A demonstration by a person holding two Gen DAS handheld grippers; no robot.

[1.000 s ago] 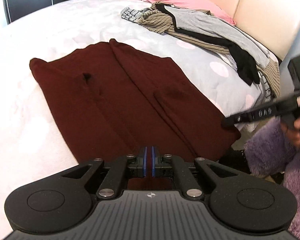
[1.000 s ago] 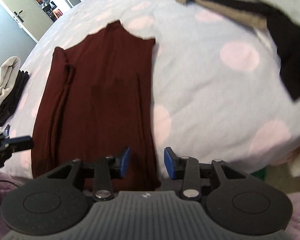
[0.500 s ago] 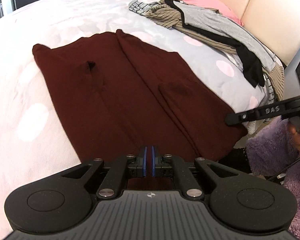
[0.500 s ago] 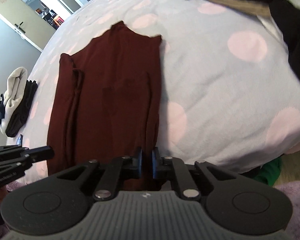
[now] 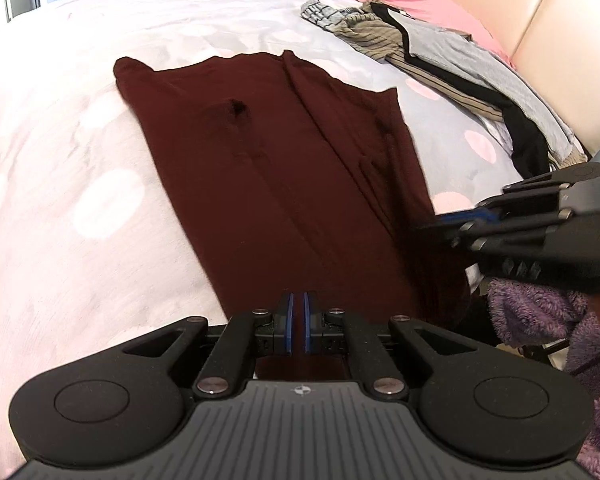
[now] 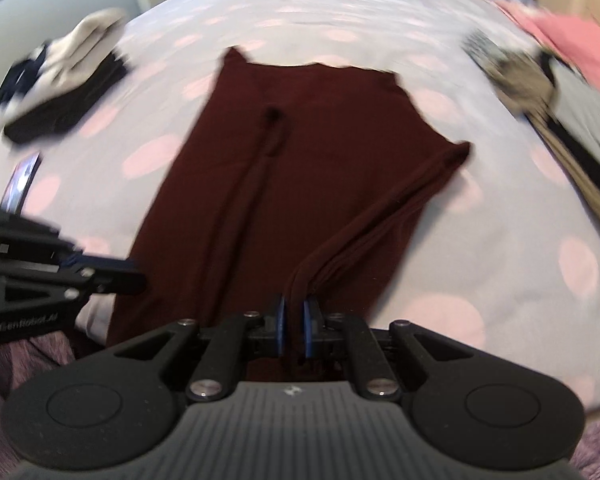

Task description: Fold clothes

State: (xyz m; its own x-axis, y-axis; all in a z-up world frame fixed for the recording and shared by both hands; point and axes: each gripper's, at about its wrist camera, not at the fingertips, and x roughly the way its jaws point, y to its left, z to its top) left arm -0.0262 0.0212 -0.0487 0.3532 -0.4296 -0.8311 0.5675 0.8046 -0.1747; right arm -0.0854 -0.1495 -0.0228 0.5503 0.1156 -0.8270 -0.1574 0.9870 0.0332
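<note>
Both tools are clamping the near hem of the maroon garment (image 5: 284, 184) lying flat on the bed (image 5: 80, 208), the left tool (image 5: 297, 330) anchoring one corner while I am lifting the other with the right tool (image 6: 295, 326), so the cloth folds evenly.

Both views show strong fisheye distortion: the bed (image 5: 60, 220) bulges and the frame corners vignette to black. The left wrist view is sharp and bright, with daylight washing out the left bedspread and headboard (image 5: 540, 12). The right wrist view is dimmer and motion-blurred, most heavily at the clothes pile (image 6: 540, 80) far right.
</note>
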